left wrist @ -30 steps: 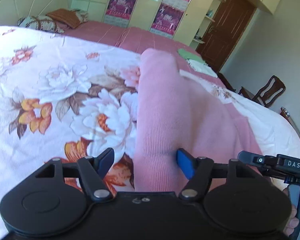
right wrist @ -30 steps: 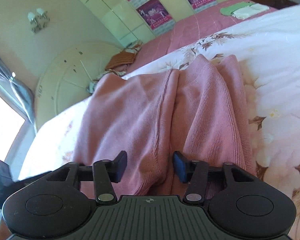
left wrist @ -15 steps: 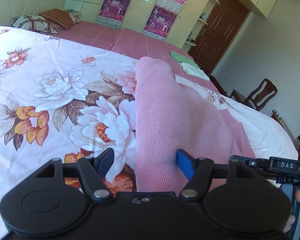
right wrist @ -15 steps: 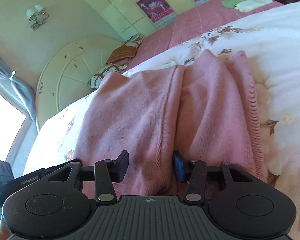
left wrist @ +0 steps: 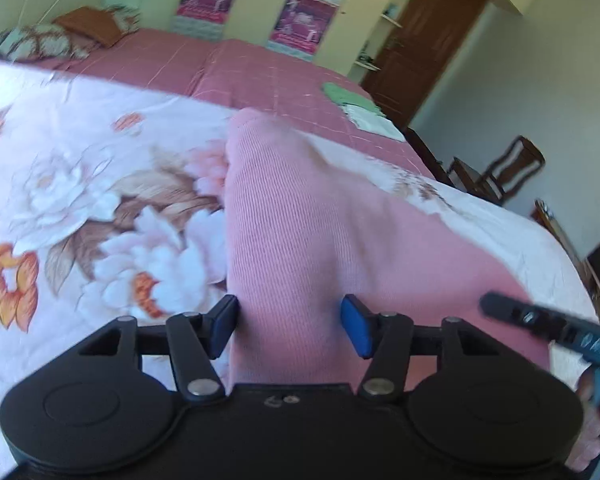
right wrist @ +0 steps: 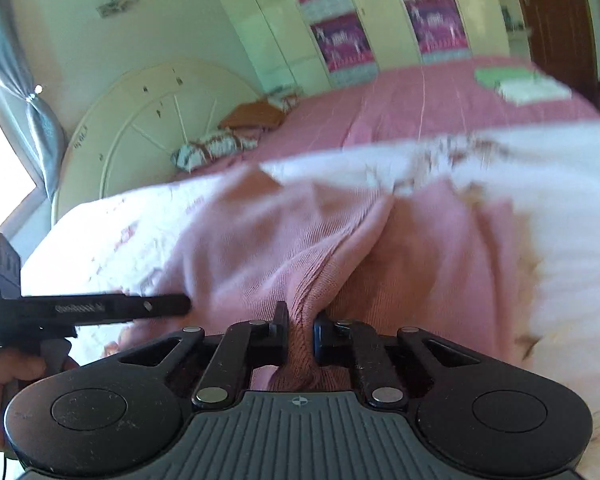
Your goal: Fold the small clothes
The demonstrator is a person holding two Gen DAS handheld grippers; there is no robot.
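A pink knit garment lies on a white floral bedspread. My left gripper is open, its blue-padded fingers on either side of the garment's near edge without pinching it. In the right wrist view the same pink garment is bunched, and my right gripper is shut on a fold of its near edge. The left gripper's body shows at the left of the right wrist view, and the right gripper's body at the right of the left wrist view.
A pink bed cover lies beyond the floral spread, with pillows by the headboard. Folded green and white cloths lie on its far corner. Wooden chairs and a brown door stand to the right.
My right gripper has closed on the garment's edge and bunched it. My left gripper's fingers have come closer together around the garment but stay open. Both views are blurred by motion.
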